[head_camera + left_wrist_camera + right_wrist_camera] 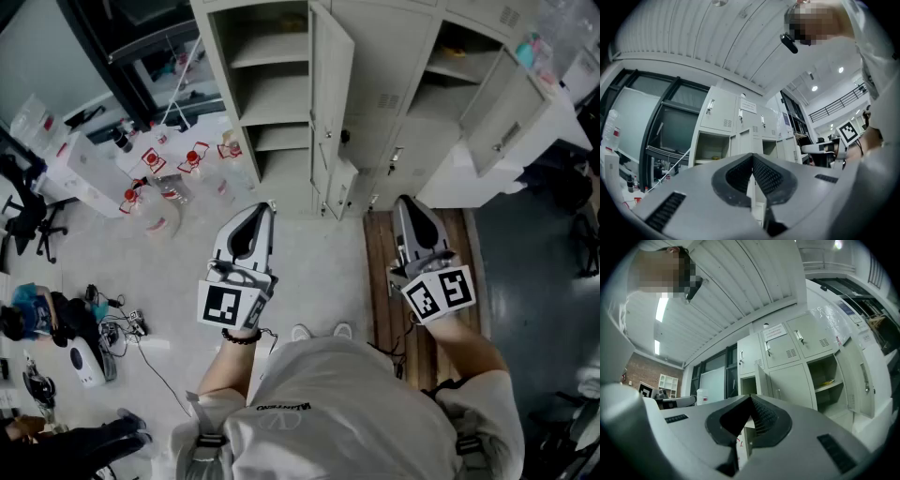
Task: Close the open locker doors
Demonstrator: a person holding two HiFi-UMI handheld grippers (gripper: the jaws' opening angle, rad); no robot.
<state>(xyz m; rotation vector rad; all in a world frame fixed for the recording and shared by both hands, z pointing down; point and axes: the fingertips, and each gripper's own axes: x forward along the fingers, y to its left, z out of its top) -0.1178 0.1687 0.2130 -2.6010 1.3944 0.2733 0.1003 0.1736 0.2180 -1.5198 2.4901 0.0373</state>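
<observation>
A bank of pale grey lockers (394, 84) stands ahead of me. Its left column is open, and the tall door (331, 84) swings out toward me with a small lower door (342, 187) ajar beneath it. At the right another compartment (828, 380) stands open with its door (506, 117) swung out to the right. My left gripper (266, 210) is shut with nothing in it, well short of the left doors. My right gripper (404, 201) is likewise shut with nothing in it, short of the lockers. In the left gripper view the open left compartment (711, 147) shows beyond the shut jaws.
Plastic bottles with red labels (150, 164) and white containers sit on the floor at the left. A wooden pallet (380, 281) lies under my right hand. Cables and gear (89, 328) clutter the lower left. An office chair (28, 220) stands at the far left.
</observation>
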